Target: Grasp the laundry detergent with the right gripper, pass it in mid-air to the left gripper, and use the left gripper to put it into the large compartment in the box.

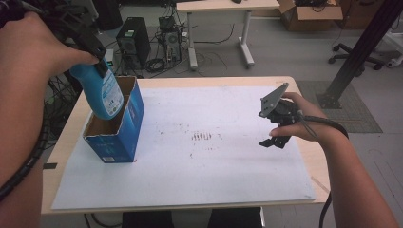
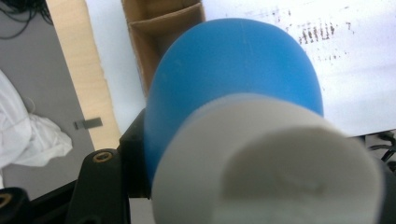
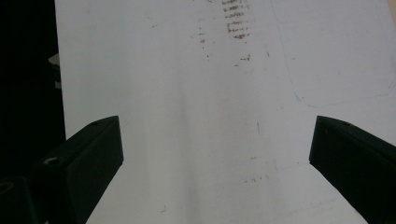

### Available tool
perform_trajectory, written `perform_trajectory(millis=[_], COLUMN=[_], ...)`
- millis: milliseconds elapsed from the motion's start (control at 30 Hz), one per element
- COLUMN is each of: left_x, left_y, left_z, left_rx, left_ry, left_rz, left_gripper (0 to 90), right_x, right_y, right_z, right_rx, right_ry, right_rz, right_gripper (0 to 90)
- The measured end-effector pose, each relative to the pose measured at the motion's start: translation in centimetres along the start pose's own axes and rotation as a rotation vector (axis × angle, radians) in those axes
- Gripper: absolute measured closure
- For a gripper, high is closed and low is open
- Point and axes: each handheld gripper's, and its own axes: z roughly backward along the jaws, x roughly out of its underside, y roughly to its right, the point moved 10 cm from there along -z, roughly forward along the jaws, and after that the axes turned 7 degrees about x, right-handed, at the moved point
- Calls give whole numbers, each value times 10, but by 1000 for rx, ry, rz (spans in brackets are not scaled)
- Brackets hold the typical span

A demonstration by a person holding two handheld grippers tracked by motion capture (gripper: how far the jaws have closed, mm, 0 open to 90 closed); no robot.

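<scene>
At ten o'clock on the table (image 1: 180,81), high view: one blue bottle (image 1: 100,90), white-capped, held tilted over the open top of a blue carton (image 1: 119,137), its base dipping just inside the carton's mouth and its neck pointing up toward the ten o'clock corner. Left claw (image 1: 97,52): clamped on the bottle near its neck, jaws pressed to either side; the person's left hand (image 1: 28,52) and forearm come in from the nine o'clock edge, with a ribbed cable running down the arm. Left gripper view: the bottle's blue body (image 2: 233,79) and white cap (image 2: 266,163) sit close before the lens, with the carton's brown cardboard interior and a divider wall (image 2: 159,28) behind at twelve o'clock. Carton: upright, blue outside, plain brown inside, standing at nine o'clock on a white sheet (image 1: 214,175) that covers most of the table. Sheet: faint dark scuff marks (image 1: 202,137) near its centre. Right claw (image 1: 272,142): jaws standing wide apart with nothing between them, held just above the sheet at three o'clock, well apart from carton and bottle, grey three-cornered plate on top, the right hand (image 1: 304,118) gripping the body. Right gripper view: both black jaws at the lower corners, bare marked sheet (image 3: 187,116) between them. Beyond the table at twelve o'clock: computer towers, tangled cables, a second desk, a cardboard box.
</scene>
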Motion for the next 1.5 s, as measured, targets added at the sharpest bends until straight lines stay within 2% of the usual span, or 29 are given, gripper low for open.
perform_trajectory(millis=[300, 400, 467, 500, 800, 967, 1000, 1367, 1433, 1500], left_x=[-5, -5, -6, -6, -7, -7, -7, -7, -7, -7], left_y=[-16, -23, -24, -27, -38, -43, -45, -53, -54, -56], left_z=[-4, -6, -11, -13, -29, -41, -45, -66, -72, -80], left_rx=[2, -1, 10, 4, -11, -12, -15, -4, -10, 3], left_ry=[27, 29, 42, 39, 43, 36, 35, 43, 42, 40], left_rz=[72, 59, 99, 91, 105, 112, 104, 110, 109, 115], left_gripper=[385, 385, 385, 385, 385, 385, 385, 384, 384, 384], right_x=[0, -1, -1, -1, -2, -1, -1, 1, 2, 3], right_y=[-1, -2, -3, -3, -5, -7, -8, -9, -10, -11], right_z=[0, 0, -1, -1, -1, -1, -1, 0, -1, -3], right_rx=[-9, -17, -23, -25, -32, -42, -44, -58, -62, -64], right_ry=[-20, -19, -20, -22, -9, -21, -25, -47, -51, -53], right_rz=[3, 7, 5, 6, 10, 10, 12, 8, 4, 5], right_gripper=[28, 29, 29, 29, 29, 29, 29, 28, 29, 29])
